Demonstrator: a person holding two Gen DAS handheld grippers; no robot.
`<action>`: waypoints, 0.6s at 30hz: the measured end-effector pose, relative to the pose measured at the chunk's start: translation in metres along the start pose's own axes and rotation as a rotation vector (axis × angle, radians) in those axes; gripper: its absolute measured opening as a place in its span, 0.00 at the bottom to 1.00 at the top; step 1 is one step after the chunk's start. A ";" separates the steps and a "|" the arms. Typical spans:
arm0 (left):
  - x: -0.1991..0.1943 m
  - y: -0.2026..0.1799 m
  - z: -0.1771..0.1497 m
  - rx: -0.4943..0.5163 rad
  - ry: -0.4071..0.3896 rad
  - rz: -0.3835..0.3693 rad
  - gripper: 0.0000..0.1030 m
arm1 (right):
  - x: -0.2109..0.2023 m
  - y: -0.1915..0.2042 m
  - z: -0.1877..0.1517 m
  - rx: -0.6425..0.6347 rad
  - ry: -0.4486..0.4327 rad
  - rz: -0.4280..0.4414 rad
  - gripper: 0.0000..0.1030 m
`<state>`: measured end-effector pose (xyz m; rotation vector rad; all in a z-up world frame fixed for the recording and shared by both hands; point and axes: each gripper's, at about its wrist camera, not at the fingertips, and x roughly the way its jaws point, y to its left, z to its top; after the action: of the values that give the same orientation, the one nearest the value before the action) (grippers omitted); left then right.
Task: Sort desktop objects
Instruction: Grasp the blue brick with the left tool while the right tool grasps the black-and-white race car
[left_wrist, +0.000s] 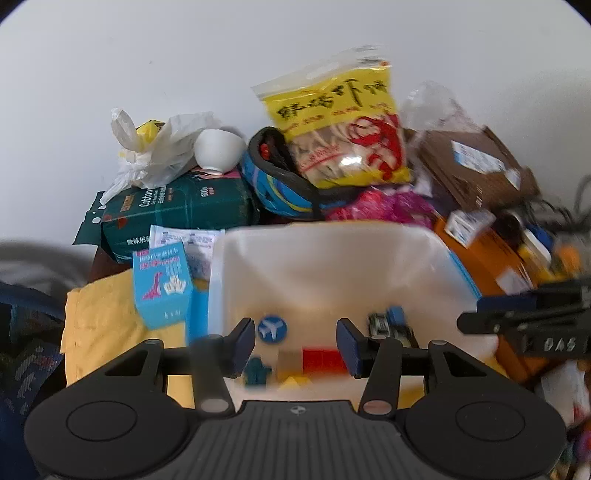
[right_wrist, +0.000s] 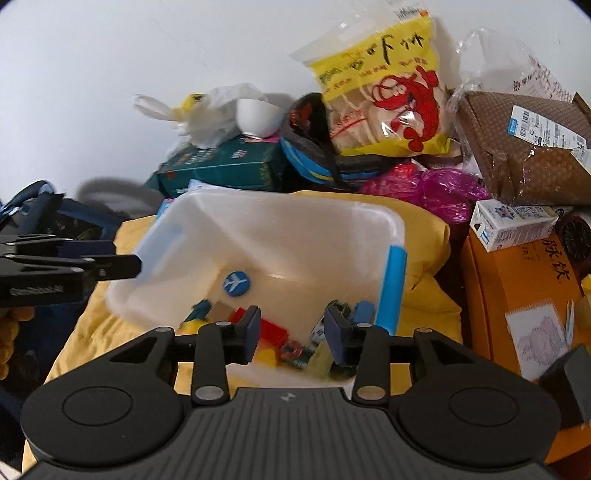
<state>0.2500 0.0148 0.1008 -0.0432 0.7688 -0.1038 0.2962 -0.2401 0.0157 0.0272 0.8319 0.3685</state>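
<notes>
Toys (right_wrist: 275, 332) lie in a translucent bin (left_wrist: 325, 258); the left hand-held gripper (left_wrist: 295, 345) and right hand-held gripper (right_wrist: 291, 330) both hover over it, jaws parted, holding nothing.

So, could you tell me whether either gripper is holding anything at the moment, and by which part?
Nothing is held. The left gripper and right gripper both hang open above the white bin, with only the loose toys inside showing between their fingers.
</notes>
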 end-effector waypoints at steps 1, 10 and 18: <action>-0.007 -0.001 -0.016 0.014 -0.007 -0.003 0.51 | -0.005 0.003 -0.009 -0.010 -0.008 0.010 0.42; -0.011 -0.020 -0.161 -0.010 0.127 0.005 0.51 | 0.005 0.040 -0.154 -0.052 0.132 0.039 0.41; 0.005 -0.035 -0.183 -0.014 0.164 -0.023 0.51 | 0.026 0.060 -0.187 -0.050 0.154 0.034 0.52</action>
<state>0.1238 -0.0207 -0.0313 -0.0570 0.9335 -0.1246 0.1577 -0.1976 -0.1191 -0.0343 0.9752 0.4272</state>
